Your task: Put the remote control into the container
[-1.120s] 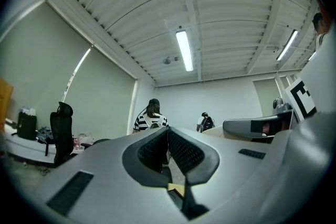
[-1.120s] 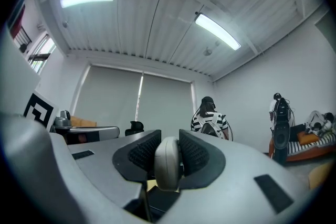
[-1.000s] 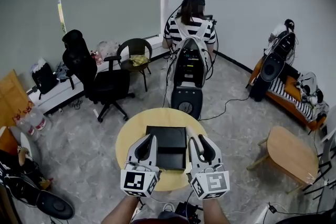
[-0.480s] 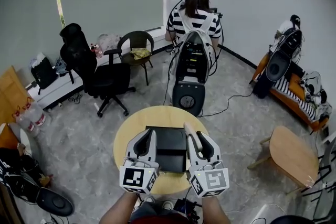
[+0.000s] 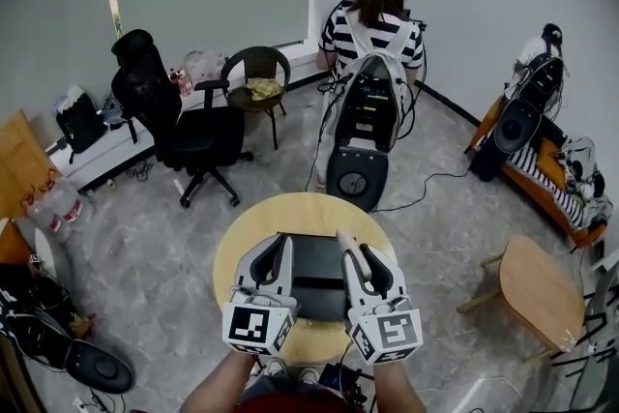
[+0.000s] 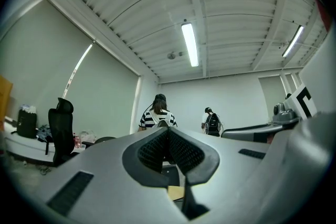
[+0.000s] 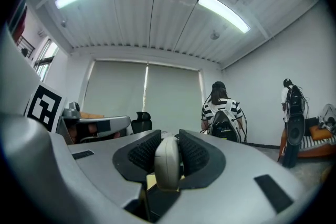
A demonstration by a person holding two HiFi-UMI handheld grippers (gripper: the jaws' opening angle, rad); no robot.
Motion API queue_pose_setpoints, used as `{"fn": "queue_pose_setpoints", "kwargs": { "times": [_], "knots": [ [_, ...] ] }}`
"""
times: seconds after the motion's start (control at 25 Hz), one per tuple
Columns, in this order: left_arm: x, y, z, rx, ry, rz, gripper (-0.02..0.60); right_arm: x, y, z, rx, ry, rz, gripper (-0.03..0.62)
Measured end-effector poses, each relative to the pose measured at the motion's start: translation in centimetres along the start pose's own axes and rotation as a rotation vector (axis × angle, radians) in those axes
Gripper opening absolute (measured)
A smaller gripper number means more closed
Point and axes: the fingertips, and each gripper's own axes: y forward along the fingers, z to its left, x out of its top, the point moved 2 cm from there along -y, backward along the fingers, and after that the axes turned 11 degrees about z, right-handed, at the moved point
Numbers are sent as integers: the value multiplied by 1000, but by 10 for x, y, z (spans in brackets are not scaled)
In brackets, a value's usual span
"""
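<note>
A black open container (image 5: 317, 258) lies on the round yellow table (image 5: 240, 242) just below me. My right gripper (image 5: 350, 249) hangs over the container's right side and is shut on a slim pale grey remote control (image 5: 344, 238), whose end sticks out past the fingertips. In the right gripper view the remote (image 7: 167, 161) stands upright, clamped between the two ribbed pads. My left gripper (image 5: 280, 249) hovers over the container's left side. In the left gripper view its pads (image 6: 157, 150) meet with nothing between them.
Beyond the table stands a black and white machine (image 5: 363, 126), with a person in a striped shirt (image 5: 372, 19) behind it. A black office chair (image 5: 189, 135) is at the back left, and a small wooden side table (image 5: 537, 290) at the right.
The head view has drifted a little, so the room sits further right in the picture. Both grippers keep their places over the container, and the remote stays clamped.
</note>
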Motion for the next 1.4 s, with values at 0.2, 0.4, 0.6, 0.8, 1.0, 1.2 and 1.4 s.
{"fn": "queue_pose_setpoints", "kwargs": {
  "times": [0.2, 0.4, 0.6, 0.8, 1.0, 1.2, 1.4],
  "knots": [
    [-9, -2, 10, 14, -11, 8, 15, -24, 13, 7, 37, -14, 70, 121],
    [-14, -1, 18, 32, -20, 22, 15, -51, 27, 15, 89, -37, 156, 121],
    [-20, -2, 26, 46, -28, 34, 15, -81, 35, 27, 132, -55, 241, 121],
    [-24, -4, 31, 61, -35, 48, 15, -113, 39, 34, 162, -55, 323, 121],
    [-27, -6, 32, 72, -34, 69, 15, -141, 40, 40, 206, -53, 399, 121],
    [-36, -2, 32, 78, -30, 77, 15, -174, 50, 39, 227, -44, 462, 121],
    [-36, -1, 33, 89, -25, 78, 16, -200, 57, 41, 250, -30, 525, 121]
  ]
}}
